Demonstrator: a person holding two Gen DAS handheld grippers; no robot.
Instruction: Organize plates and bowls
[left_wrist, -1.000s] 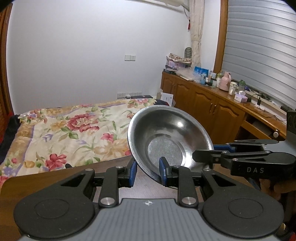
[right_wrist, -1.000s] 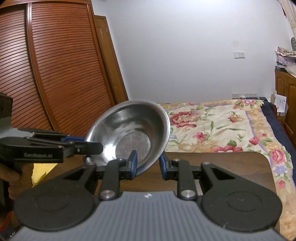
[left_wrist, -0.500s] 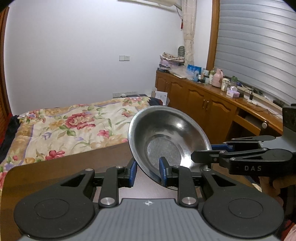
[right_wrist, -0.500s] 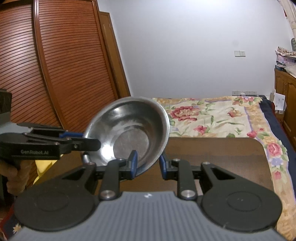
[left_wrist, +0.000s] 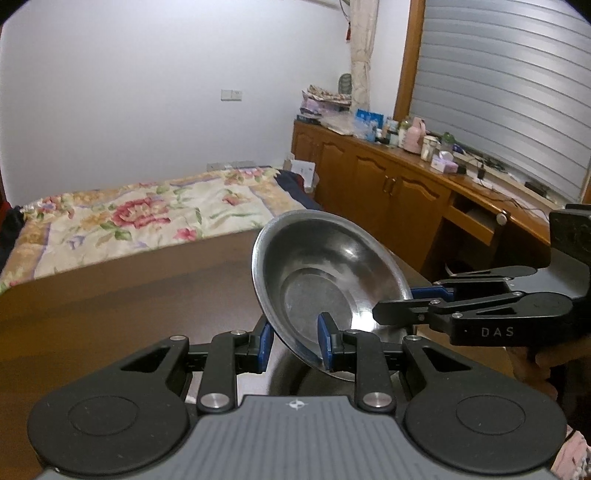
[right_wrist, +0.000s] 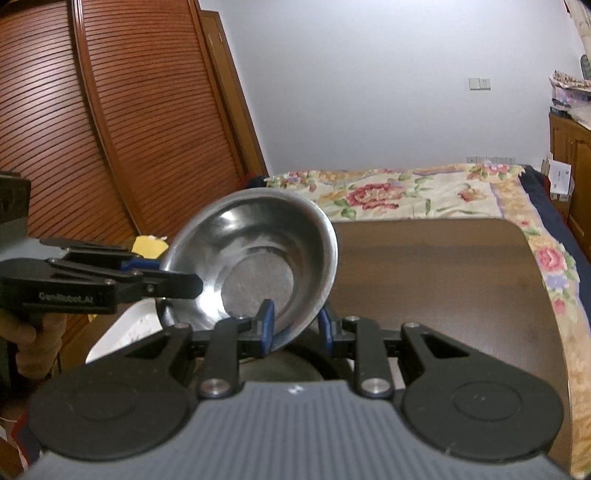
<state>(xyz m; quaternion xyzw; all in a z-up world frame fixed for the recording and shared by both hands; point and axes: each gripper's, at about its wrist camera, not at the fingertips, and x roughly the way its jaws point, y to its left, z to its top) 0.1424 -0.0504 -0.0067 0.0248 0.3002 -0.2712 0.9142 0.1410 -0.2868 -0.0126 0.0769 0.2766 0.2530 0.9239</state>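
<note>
One steel bowl (left_wrist: 325, 273) (right_wrist: 258, 254) hangs tilted above the brown table (left_wrist: 129, 317) (right_wrist: 443, 280), held by both grippers. My left gripper (left_wrist: 294, 341) is shut on its near rim, one blue pad inside the bowl and one outside. The right gripper (left_wrist: 400, 302) comes in from the right and clamps the rim on that side. In the right wrist view my right gripper (right_wrist: 295, 326) is shut on the near rim, while the left gripper (right_wrist: 177, 277) bites the rim from the left. A dark round dish (right_wrist: 295, 363) lies just under the bowl, mostly hidden.
A white flat dish (right_wrist: 125, 328) sits at the table's left edge with a yellow thing (right_wrist: 147, 246) behind it. A flowered bed (left_wrist: 140, 218) lies beyond the table. A wooden cabinet (left_wrist: 388, 192) with bottles runs along the right wall, and slatted wardrobe doors (right_wrist: 110, 129) stand on the left.
Both grippers have come down toward the table with the bowl still clamped between them. More of the tabletop shows now, and the bowl's tilt has barely altered.
</note>
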